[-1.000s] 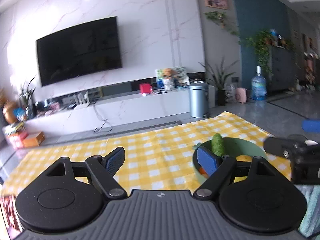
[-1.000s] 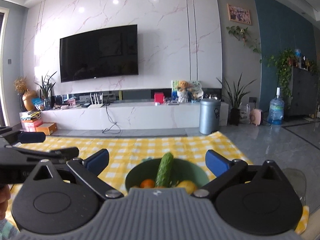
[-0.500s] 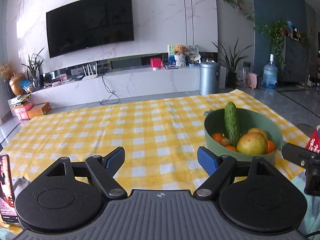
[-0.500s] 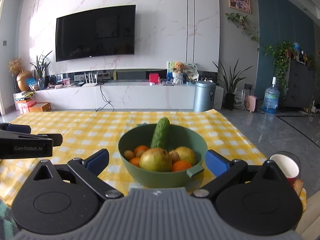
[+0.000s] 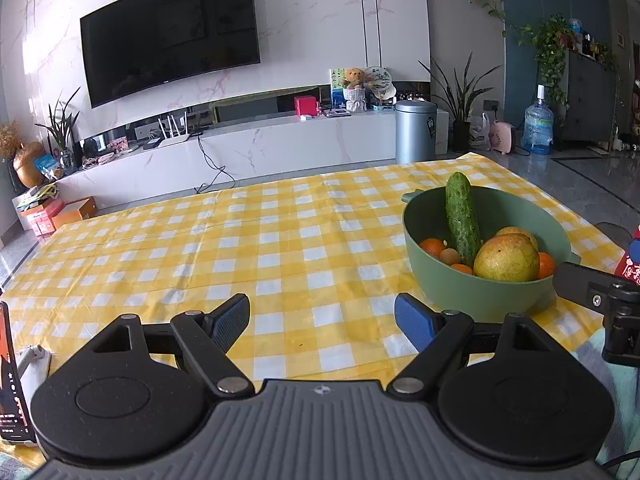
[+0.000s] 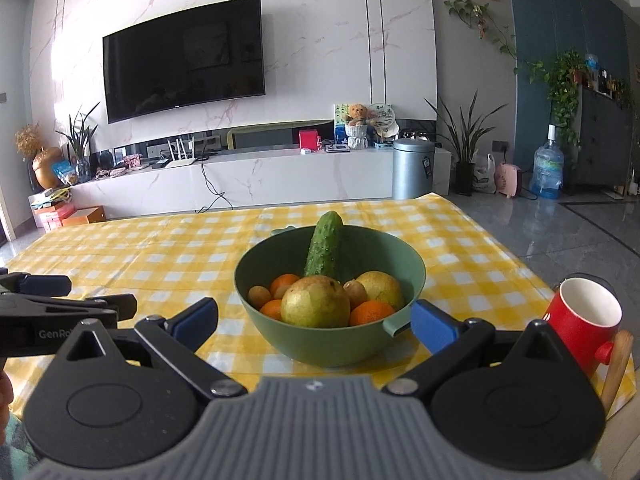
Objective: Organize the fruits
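1. Fruit fills a green bowl (image 6: 328, 316) on the yellow checked desk (image 5: 240, 248), just ahead between the right gripper's (image 6: 314, 318) spread, empty fingers.
2. Inside: one cucumber (image 6: 326, 250) leaning upright, two large yellow-green fruits, several small oranges.
3. Red mug (image 6: 582, 320) stands right of those fingers.
4. Left gripper (image 5: 322, 318), fingers apart, empty, reads "GenRo" from the right view; bowl lies right of it.
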A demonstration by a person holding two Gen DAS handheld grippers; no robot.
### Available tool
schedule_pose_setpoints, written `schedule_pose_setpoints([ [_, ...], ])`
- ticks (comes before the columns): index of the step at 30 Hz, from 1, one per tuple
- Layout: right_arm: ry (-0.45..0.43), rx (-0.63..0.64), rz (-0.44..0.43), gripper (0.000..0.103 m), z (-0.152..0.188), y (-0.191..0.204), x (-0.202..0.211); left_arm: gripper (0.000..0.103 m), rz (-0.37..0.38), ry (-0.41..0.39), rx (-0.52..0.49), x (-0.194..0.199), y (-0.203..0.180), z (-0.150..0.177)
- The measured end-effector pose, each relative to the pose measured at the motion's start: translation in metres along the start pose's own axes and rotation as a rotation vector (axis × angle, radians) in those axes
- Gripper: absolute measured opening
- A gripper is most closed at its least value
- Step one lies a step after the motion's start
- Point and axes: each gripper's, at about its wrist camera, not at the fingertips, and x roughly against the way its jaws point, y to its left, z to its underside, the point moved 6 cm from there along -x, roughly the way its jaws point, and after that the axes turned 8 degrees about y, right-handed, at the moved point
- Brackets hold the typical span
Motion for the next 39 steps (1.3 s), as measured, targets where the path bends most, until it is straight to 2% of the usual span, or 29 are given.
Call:
schedule_pose_setpoints([
  [39,0.007,0.007,0.007,0.099,0.0008,0.001,0.0003,0.096,0.013,0.013,0.018,0.0026,0.0023,0.001],
])
